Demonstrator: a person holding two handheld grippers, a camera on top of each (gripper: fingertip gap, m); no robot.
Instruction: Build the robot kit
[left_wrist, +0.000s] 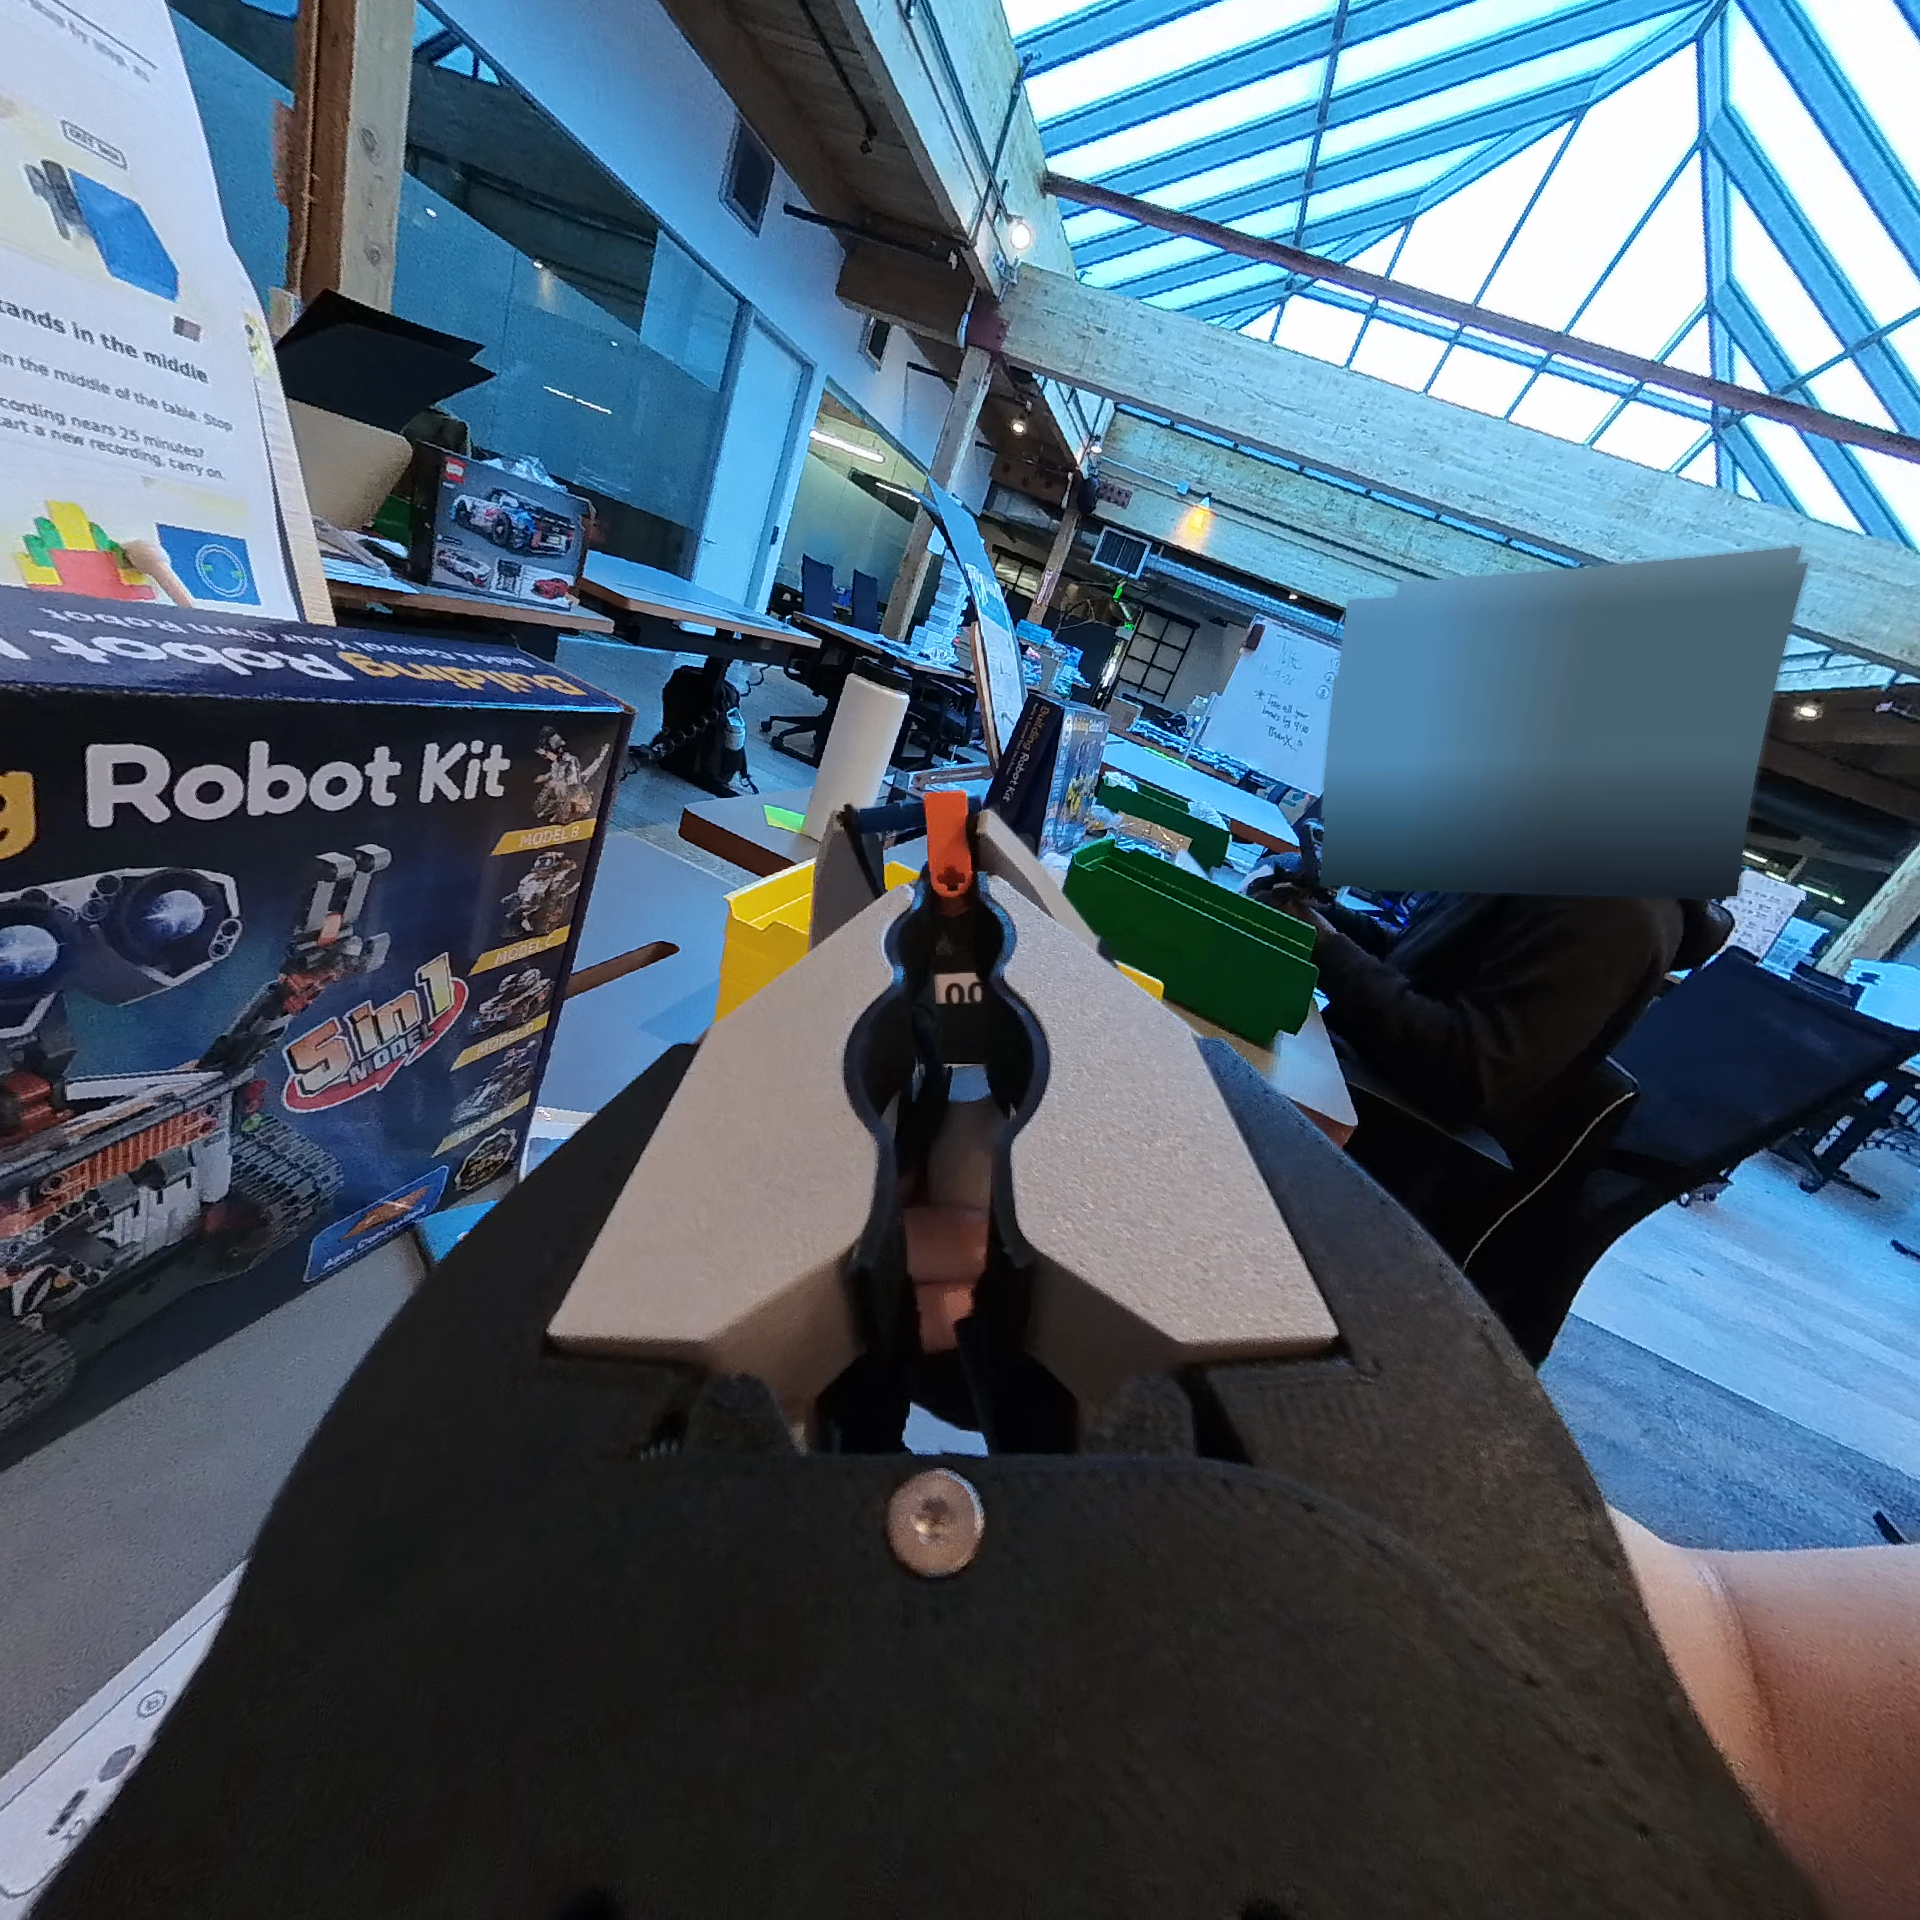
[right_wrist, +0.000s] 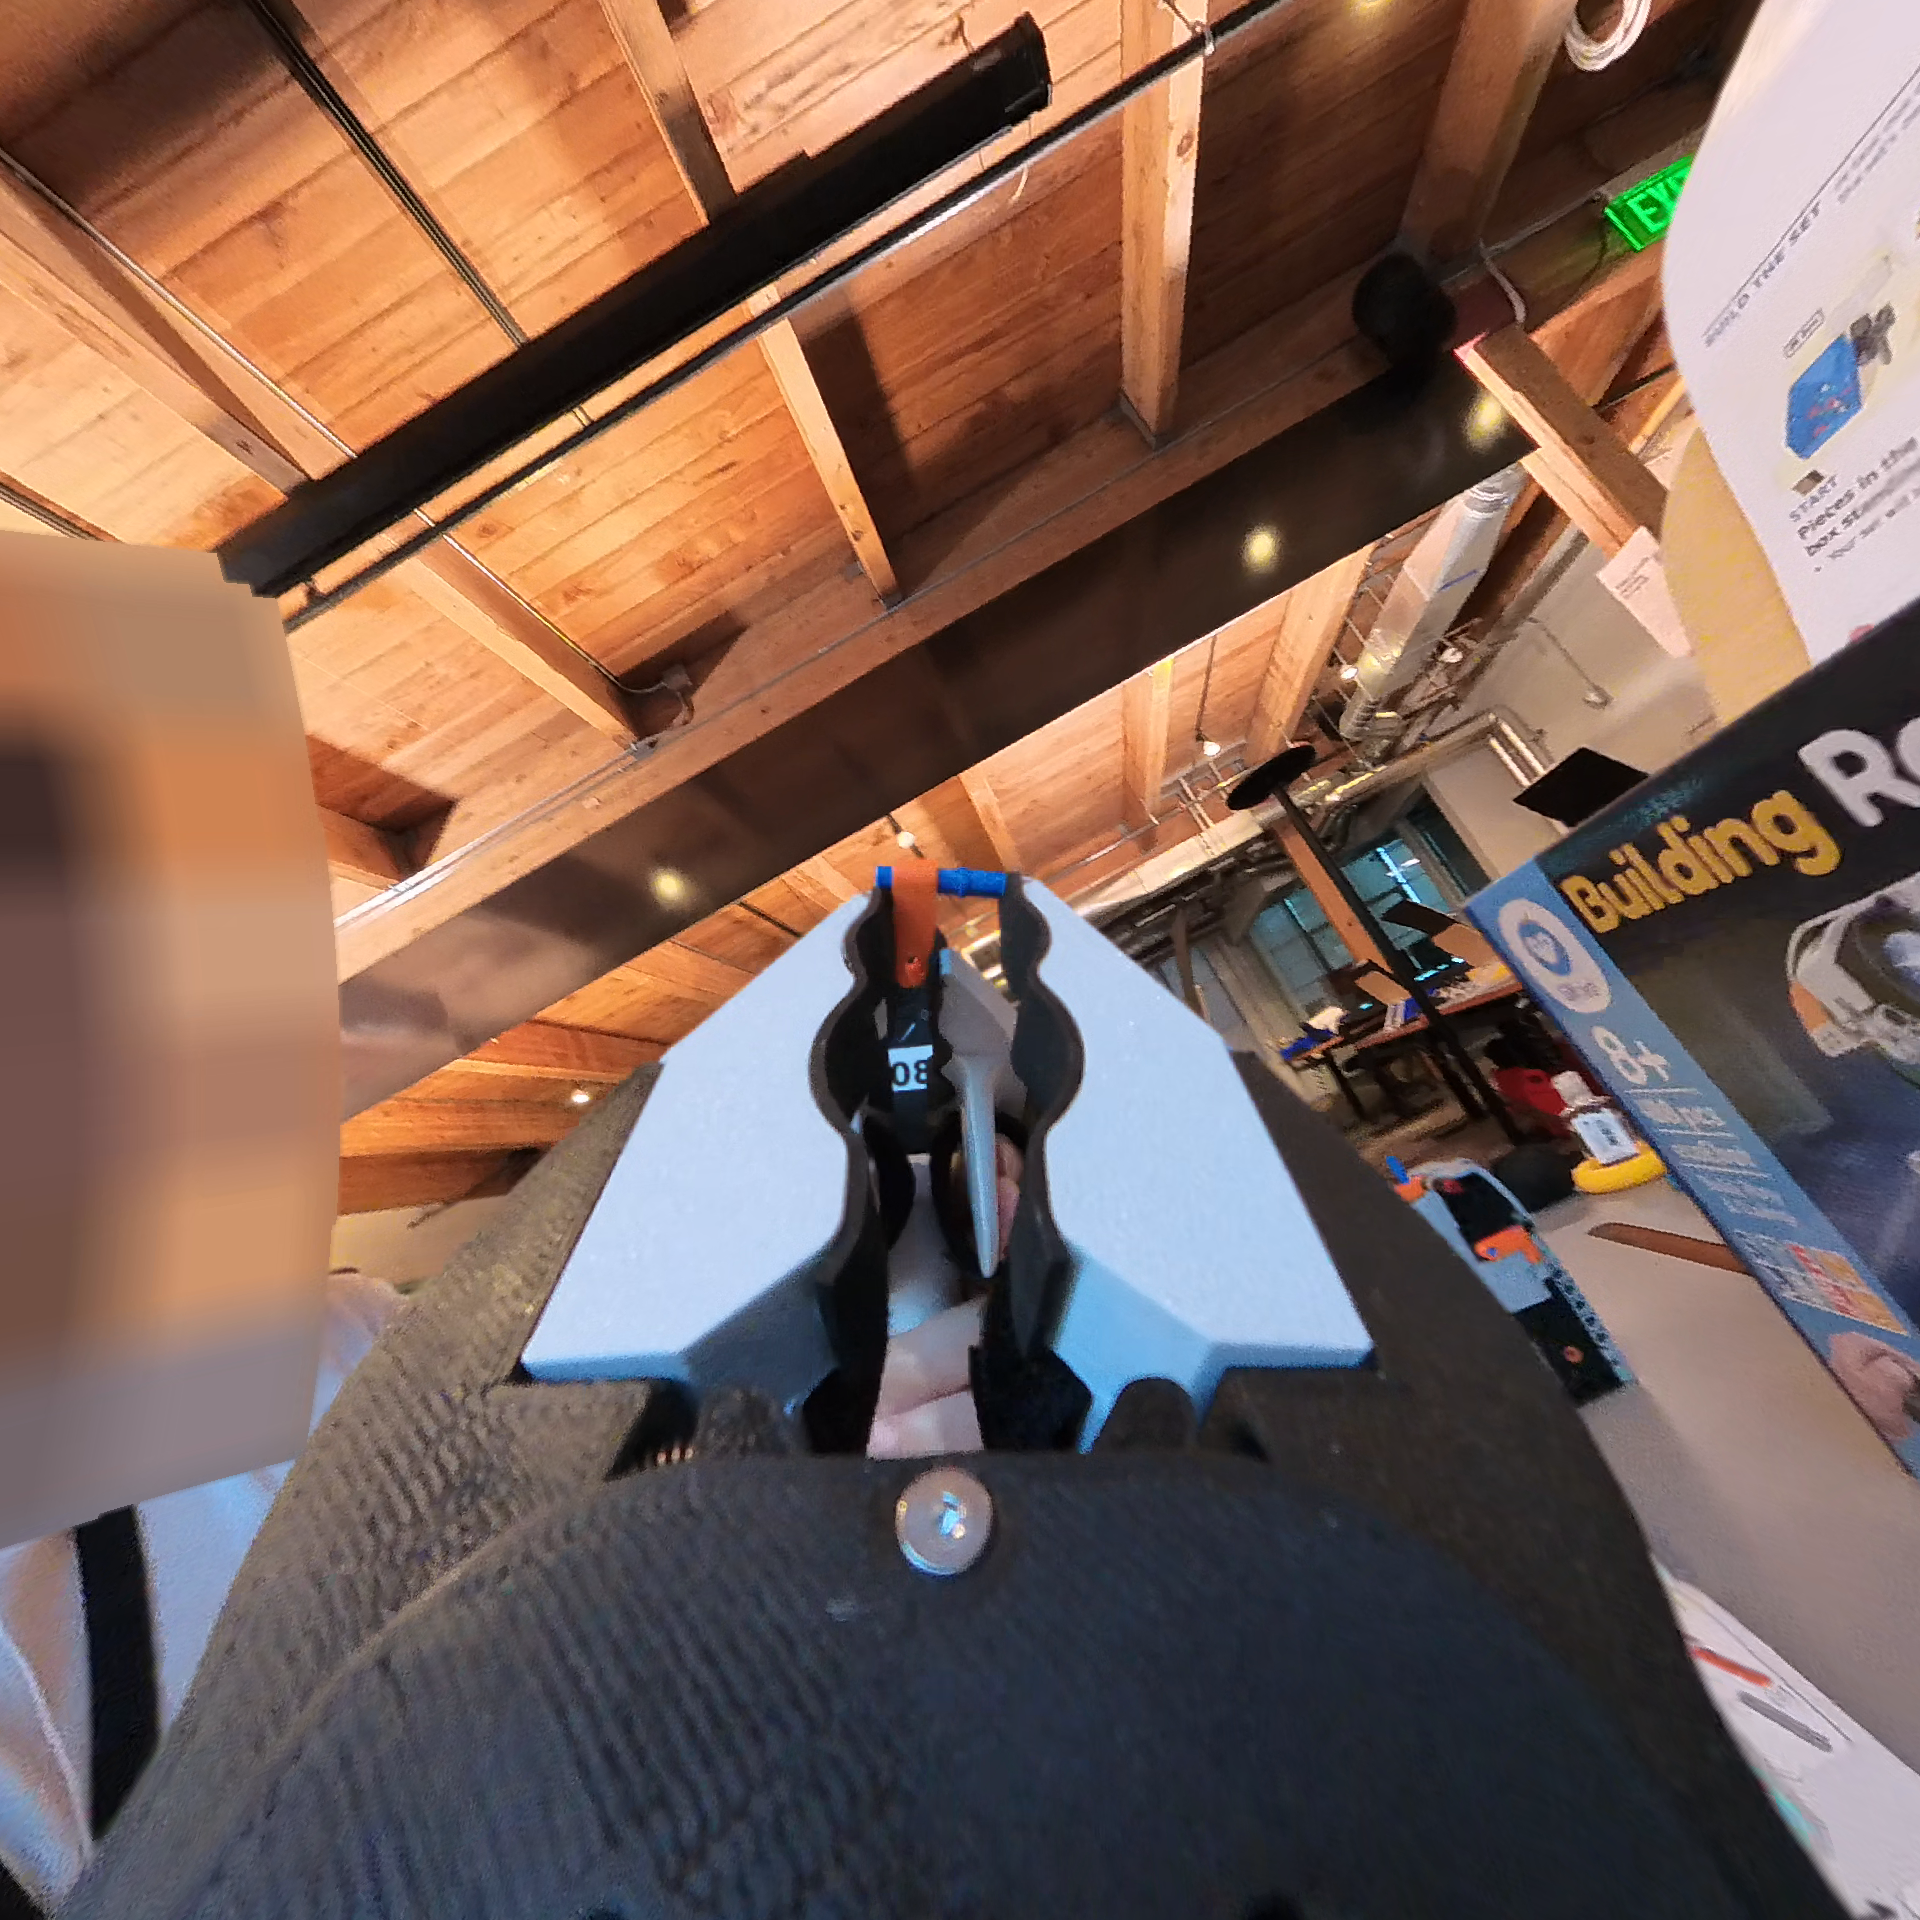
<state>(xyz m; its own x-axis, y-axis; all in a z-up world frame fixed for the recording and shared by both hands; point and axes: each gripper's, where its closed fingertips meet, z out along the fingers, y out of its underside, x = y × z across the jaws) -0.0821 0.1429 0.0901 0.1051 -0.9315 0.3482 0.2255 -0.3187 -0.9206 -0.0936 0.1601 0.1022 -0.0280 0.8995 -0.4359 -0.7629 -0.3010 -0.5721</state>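
Observation:
My left gripper (left_wrist: 948, 883) is shut on a small orange connector piece (left_wrist: 945, 826), which sticks up between its fingertips. My right gripper (right_wrist: 940, 894) faces it tip to tip and is shut on a short blue pin (right_wrist: 971, 883) that lies across its tips. The orange piece (right_wrist: 914, 925) hangs on that pin. In the left wrist view the right gripper's grey fingers (left_wrist: 1023, 857) show just behind the orange piece. In the right wrist view a grey finger of the left gripper (right_wrist: 977, 1122) shows through the gap. Both are held up in the air above the table.
A dark robot kit box (left_wrist: 291, 935) stands at the left, with an instruction sheet (left_wrist: 114, 343) behind it. A yellow bin (left_wrist: 764, 925) and green bins (left_wrist: 1195, 925) lie ahead. A seated person (left_wrist: 1475, 1018) is at the right. A partly built model (right_wrist: 1486, 1236) sits by the box (right_wrist: 1714, 1039).

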